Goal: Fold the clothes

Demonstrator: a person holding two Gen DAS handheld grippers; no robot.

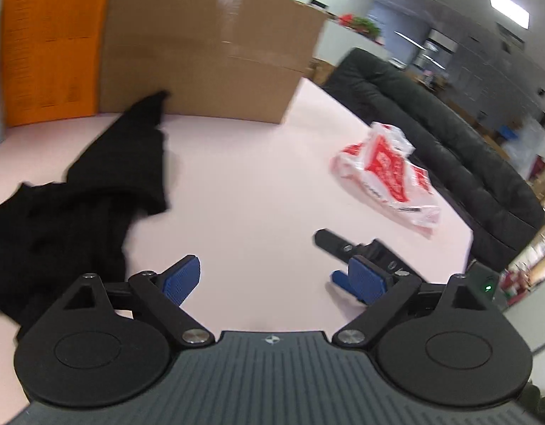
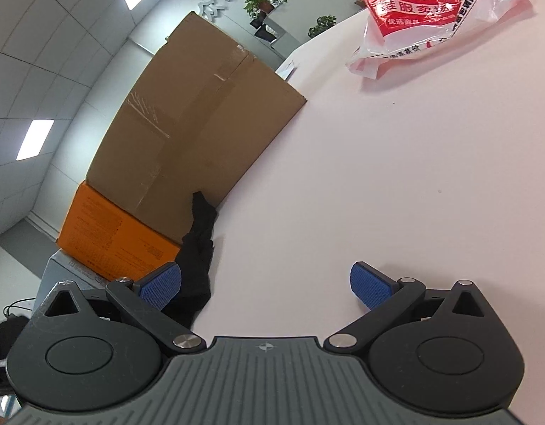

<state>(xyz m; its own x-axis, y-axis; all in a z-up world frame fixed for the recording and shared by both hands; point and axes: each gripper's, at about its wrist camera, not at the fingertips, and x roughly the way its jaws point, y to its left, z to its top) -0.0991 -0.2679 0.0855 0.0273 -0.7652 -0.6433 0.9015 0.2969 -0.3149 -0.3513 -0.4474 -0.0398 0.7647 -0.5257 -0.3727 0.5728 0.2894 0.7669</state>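
Left wrist view, left to right: orange box (image 1: 49,46) and cardboard box (image 1: 208,53) at the back, black garment (image 1: 77,194) crumpled on the pink table (image 1: 254,177), one end reaching the cardboard box. Left gripper (image 1: 272,279) jaws wide apart, nothing between them, over bare table beside the garment. Right gripper (image 1: 347,258) pokes in just past its right pad. Red-and-white plastic bag (image 1: 382,173) farther right, dark sofa (image 1: 432,134) behind. Right wrist view: garment beside left pad, jaws spread, empty.

Ahead and right of our right gripper, the red-and-white plastic bag (image 2: 428,10) reads "鞋服卖场"; the orange box's (image 2: 113,237) print is too small to read.
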